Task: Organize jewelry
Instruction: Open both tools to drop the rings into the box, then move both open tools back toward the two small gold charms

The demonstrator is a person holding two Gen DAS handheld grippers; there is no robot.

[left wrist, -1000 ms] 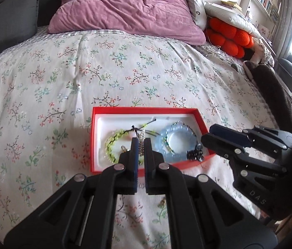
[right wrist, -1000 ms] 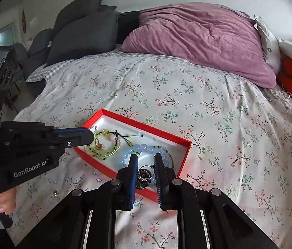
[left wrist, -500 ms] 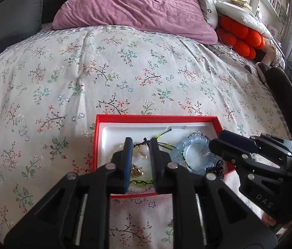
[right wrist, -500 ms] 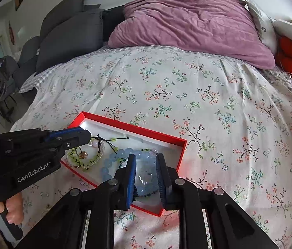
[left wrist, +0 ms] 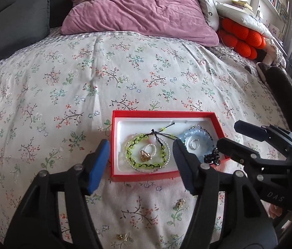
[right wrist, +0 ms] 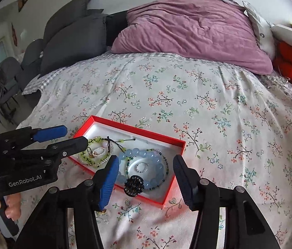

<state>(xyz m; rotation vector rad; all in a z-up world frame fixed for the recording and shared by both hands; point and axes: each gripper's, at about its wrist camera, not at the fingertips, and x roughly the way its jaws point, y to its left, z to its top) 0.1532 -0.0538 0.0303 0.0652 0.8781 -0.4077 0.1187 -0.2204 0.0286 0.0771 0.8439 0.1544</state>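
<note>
box (left wrist: 164, 114) open-topped | bedspread (left wrist: 125, 72) beyond bare | right tool (left wrist: 226, 137) over right rim

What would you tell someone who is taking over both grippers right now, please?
Left gripper: jaws open, empty, just in front of the red box.
Right gripper: jaws open, empty, over the box's near right corner.
In the box: green beaded bracelet with a gold charm and pearl ring inside it; blue bead bracelet around a small silver ring; black hair clip at the front edge.
Done: most pieces are boxed.
Left: two small gold pieces lie on the bedspread in front of the box; they probably go in next.
</note>
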